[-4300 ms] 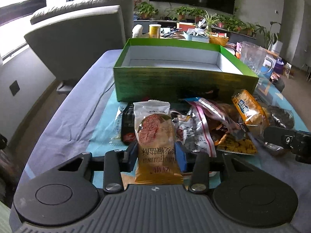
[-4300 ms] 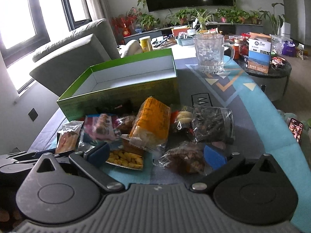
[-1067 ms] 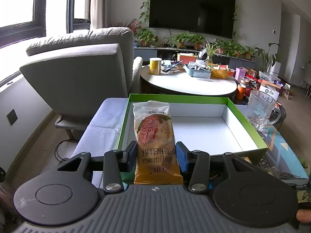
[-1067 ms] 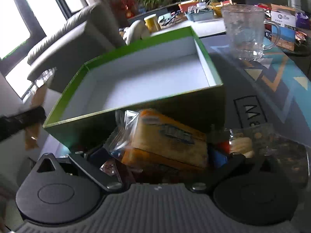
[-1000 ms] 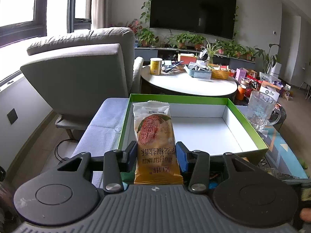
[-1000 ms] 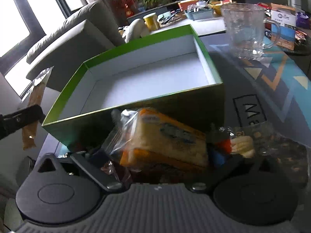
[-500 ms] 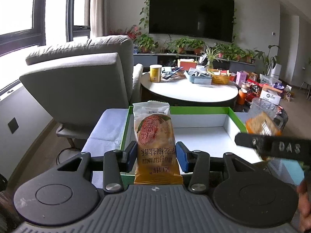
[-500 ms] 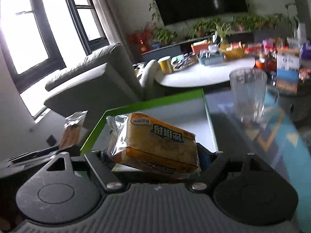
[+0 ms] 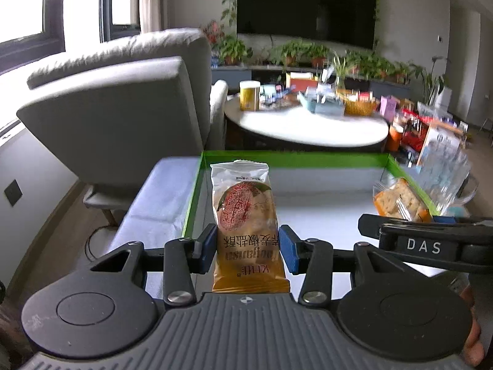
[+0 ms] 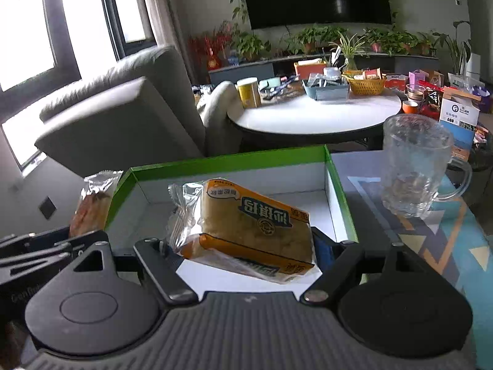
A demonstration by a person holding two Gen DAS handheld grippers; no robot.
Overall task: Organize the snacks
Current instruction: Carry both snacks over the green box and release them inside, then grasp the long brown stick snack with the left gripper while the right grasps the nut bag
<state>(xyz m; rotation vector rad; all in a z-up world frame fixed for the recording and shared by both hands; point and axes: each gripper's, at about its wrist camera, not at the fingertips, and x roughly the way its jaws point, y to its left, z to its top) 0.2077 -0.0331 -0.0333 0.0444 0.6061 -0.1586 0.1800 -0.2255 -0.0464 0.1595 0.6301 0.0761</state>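
Note:
My left gripper [image 9: 246,248] is shut on an upright snack packet with a red fig picture [image 9: 246,215], held above the near left part of the green box [image 9: 277,155]. My right gripper [image 10: 243,248] is shut on an orange bread packet [image 10: 246,222], held tilted above the same green box [image 10: 228,160], whose white inside shows no snacks. The right gripper [image 9: 425,240] with the bread packet [image 9: 397,199] also shows at the right of the left wrist view. The left gripper's packet [image 10: 92,203] shows at the left of the right wrist view.
A glass mug [image 10: 416,163] stands right of the box on the patterned cloth [image 10: 456,234]. A grey armchair [image 9: 117,114] stands behind on the left. A round white table [image 10: 314,114] with clutter is behind the box.
Both grippers have lifted their packets off the snack pile and now hold them over the box. The right gripper has come in beside the left one.

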